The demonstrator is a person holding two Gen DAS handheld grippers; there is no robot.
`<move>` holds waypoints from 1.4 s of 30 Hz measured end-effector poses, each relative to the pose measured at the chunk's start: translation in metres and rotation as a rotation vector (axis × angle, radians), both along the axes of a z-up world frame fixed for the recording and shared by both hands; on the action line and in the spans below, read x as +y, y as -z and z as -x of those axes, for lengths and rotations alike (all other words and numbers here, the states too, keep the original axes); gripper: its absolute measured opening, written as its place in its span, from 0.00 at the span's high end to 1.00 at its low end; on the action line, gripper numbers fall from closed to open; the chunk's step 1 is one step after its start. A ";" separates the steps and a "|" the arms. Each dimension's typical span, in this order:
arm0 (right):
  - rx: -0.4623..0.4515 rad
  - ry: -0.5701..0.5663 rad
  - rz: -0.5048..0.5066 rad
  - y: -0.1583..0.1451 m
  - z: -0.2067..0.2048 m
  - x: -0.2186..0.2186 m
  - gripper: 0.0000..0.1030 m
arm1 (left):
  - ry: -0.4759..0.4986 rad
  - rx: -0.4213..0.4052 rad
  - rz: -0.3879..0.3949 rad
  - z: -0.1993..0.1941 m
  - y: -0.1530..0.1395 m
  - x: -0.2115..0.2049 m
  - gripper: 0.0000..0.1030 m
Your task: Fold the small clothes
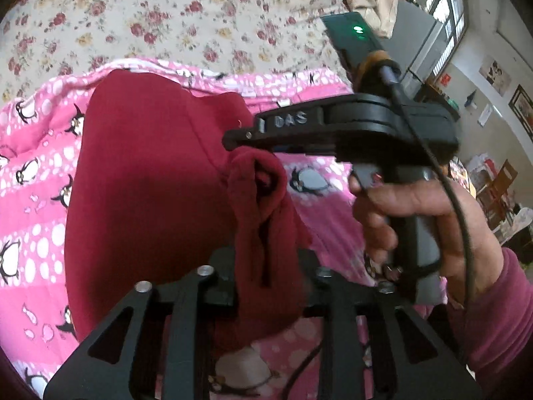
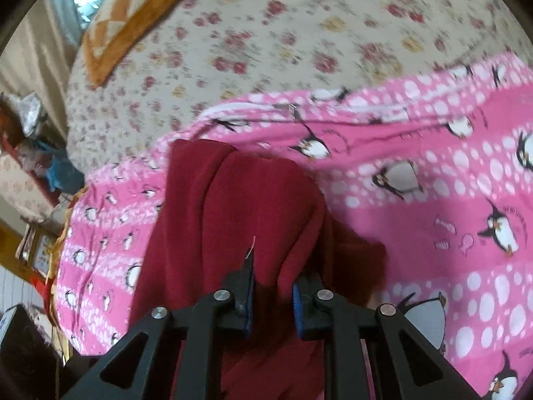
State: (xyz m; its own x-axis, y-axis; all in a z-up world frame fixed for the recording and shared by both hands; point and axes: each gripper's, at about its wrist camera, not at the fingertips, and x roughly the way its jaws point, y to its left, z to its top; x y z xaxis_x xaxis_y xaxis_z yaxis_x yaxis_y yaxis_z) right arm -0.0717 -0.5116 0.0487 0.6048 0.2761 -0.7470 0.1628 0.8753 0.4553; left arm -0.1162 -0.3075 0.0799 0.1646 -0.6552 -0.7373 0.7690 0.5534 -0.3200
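A dark red garment (image 1: 150, 183) lies on a pink penguin blanket (image 1: 33, 200). In the left wrist view my right gripper (image 1: 230, 141) reaches in from the right, held by a hand (image 1: 416, 206), and pinches a bunched fold of the garment at its tips. That fold hangs down between the spread fingers of my left gripper (image 1: 271, 283), which stands open around it; the cloth hides the pads. In the right wrist view my right gripper (image 2: 273, 286) is shut on the red garment (image 2: 233, 206), with cloth filling the narrow gap between its blue pads.
The pink blanket (image 2: 433, 183) covers a bed with a floral sheet (image 2: 266, 33). An orange patterned cushion (image 2: 123, 26) lies at the bed's far left corner. Shelves and clutter stand beyond the bed's left edge (image 2: 30, 166). A pink sleeve (image 1: 499, 300) fills the right side.
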 end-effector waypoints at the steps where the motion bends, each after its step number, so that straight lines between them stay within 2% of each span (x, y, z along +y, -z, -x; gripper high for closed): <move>1: 0.014 0.020 0.011 0.003 0.000 -0.002 0.78 | 0.028 0.006 -0.003 0.004 -0.004 0.004 0.49; 2: 0.021 0.046 0.024 0.002 0.002 -0.004 0.62 | 0.059 0.010 0.003 0.008 -0.009 0.014 0.45; 4: 0.015 0.116 0.071 -0.008 0.014 -0.010 0.52 | 0.081 -0.007 0.024 0.014 -0.018 0.033 0.44; 7: -0.035 0.117 0.035 -0.029 0.039 -0.013 0.52 | 0.053 -0.052 0.024 0.013 -0.023 0.067 0.41; 9: -0.057 0.078 0.000 -0.039 0.054 -0.004 0.52 | -0.013 -0.062 0.003 0.003 -0.019 0.083 0.41; 11: -0.065 0.018 0.007 -0.045 0.060 0.015 0.52 | -0.102 -0.026 -0.020 -0.014 -0.008 0.094 0.41; 15: -0.083 -0.081 0.106 -0.050 0.056 0.054 0.52 | -0.180 0.078 0.004 -0.030 0.009 0.098 0.41; 16: -0.081 -0.089 0.138 -0.048 0.055 0.061 0.52 | -0.184 0.083 0.006 -0.031 0.011 0.097 0.41; 19: 0.003 -0.092 0.265 -0.029 0.056 0.069 0.67 | -0.175 0.044 -0.018 -0.024 0.015 0.093 0.41; 20: 0.026 -0.092 0.281 -0.019 0.060 0.067 0.67 | -0.170 0.038 -0.025 -0.023 0.016 0.093 0.41; 24: 0.021 -0.054 0.172 0.004 0.078 0.046 0.68 | -0.162 0.012 -0.057 -0.018 0.019 0.086 0.41; 30: 0.003 -0.027 0.107 -0.012 0.091 0.042 0.65 | -0.187 0.011 -0.056 -0.022 0.013 0.089 0.41; 33: -0.035 -0.032 0.165 -0.031 0.090 0.052 0.65 | -0.198 0.000 -0.063 -0.024 0.009 0.089 0.41; 36: -0.065 -0.020 0.190 -0.043 0.085 0.058 0.56 | -0.205 -0.015 -0.071 -0.024 0.007 0.088 0.41; 38: -0.061 -0.008 0.182 -0.042 0.079 0.058 0.56 | -0.209 -0.026 -0.078 -0.024 0.006 0.087 0.41; 42: 0.014 0.048 0.216 -0.021 0.068 0.055 0.56 | -0.208 -0.036 -0.084 -0.026 0.005 0.085 0.41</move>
